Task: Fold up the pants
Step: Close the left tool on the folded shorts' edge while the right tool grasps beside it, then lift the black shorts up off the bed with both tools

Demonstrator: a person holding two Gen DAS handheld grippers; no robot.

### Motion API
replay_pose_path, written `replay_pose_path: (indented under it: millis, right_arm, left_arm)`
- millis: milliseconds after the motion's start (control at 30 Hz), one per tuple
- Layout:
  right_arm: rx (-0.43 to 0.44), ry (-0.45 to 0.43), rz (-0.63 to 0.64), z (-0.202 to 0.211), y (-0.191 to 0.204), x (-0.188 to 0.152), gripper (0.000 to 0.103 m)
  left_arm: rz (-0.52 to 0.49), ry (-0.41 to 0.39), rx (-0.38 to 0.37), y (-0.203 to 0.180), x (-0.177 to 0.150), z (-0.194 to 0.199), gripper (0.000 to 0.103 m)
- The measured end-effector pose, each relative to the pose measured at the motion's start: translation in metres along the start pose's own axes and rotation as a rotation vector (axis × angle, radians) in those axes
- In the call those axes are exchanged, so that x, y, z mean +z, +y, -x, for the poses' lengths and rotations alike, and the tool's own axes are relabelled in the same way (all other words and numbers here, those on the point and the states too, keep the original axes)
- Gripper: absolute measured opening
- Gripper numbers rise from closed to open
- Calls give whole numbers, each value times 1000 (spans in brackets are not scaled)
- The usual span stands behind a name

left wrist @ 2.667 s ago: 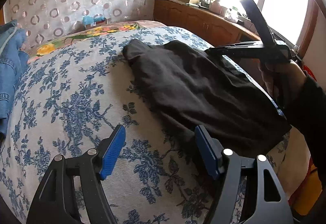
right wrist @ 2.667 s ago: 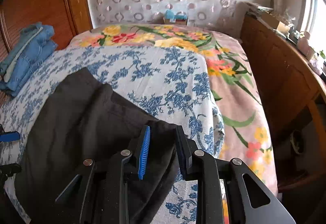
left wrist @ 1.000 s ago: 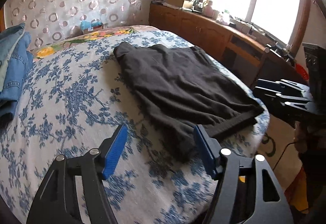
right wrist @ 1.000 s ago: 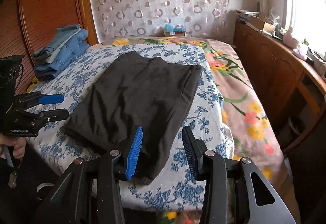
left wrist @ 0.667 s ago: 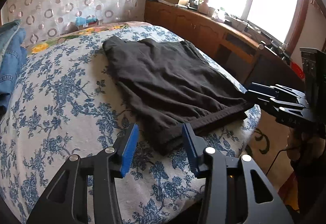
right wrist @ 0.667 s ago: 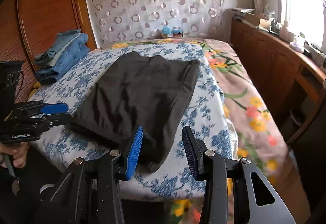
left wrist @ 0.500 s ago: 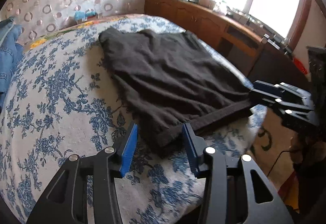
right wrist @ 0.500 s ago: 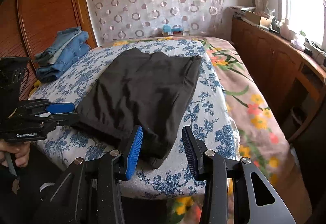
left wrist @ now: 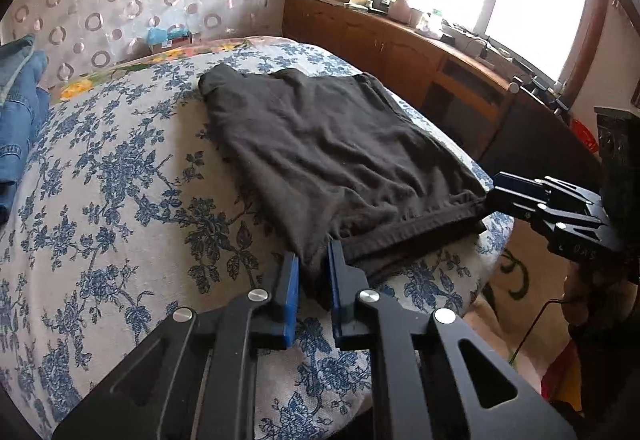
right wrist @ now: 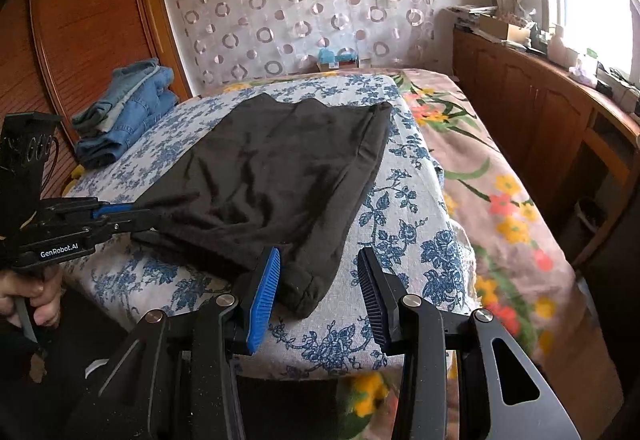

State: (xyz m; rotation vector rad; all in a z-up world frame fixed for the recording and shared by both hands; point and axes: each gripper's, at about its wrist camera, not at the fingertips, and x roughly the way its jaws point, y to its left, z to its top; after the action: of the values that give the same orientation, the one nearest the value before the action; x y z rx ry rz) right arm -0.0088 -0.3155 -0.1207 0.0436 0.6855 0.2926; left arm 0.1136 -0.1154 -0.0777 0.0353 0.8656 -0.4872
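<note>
Black pants [left wrist: 328,144] lie folded flat on the bed, one hemmed end at the near edge. My left gripper [left wrist: 312,272] is closing on that end's left corner, and its blue pads press the fabric between them. From the right wrist view the same gripper [right wrist: 136,214] pinches the pants [right wrist: 280,168] at the bed's edge. My right gripper [right wrist: 318,280] stands open around the other corner, its pads clear of the cloth. In the left wrist view the right gripper [left wrist: 492,196] sits at that corner.
The bed's blue floral sheet [left wrist: 100,180] overlies a pink flowered cover [right wrist: 500,200]. Folded jeans [right wrist: 124,116] are stacked at the far left by a wooden panel [right wrist: 92,20]. A cluttered wooden cabinet [left wrist: 400,52] runs along the window side. A hand [right wrist: 36,296] holds the left gripper.
The left gripper's jaws have come together from wide apart onto the pants' near corner. The right gripper's jaws keep the same gap, with the other corner now between them.
</note>
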Motion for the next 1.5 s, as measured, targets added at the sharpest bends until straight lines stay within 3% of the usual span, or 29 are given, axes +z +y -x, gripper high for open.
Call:
replay_pose_path:
  millis: [600, 833, 1000, 1233, 1267, 1300, 1500]
  right_arm:
    - [-37, 50, -5, -34, 10, -4, 42]
    - [-4, 56, 23, -37, 19, -3, 21]
    - [3, 53, 29, -40, 19, -4, 20]
    - [8, 52, 30, -41, 19, -5, 16]
    - [15, 51, 27, -41, 20, -5, 13]
    - [25, 50, 25, -41, 20, -5, 11]
    - [66, 15, 13, -33, 18, 3, 8]
  left_arm:
    - [28, 29, -1, 9, -7, -14, 14]
    - [43, 31, -9, 11, -6, -15, 19]
    - [78, 37, -37, 16, -1, -17, 31]
    - [52, 31, -16, 11, 1, -20, 31]
    - [41, 28, -14, 10, 0, -20, 25]
    - [38, 24, -24, 8, 0, -19, 11]
    - [-5, -63, -12, -4, 14, 16, 7]
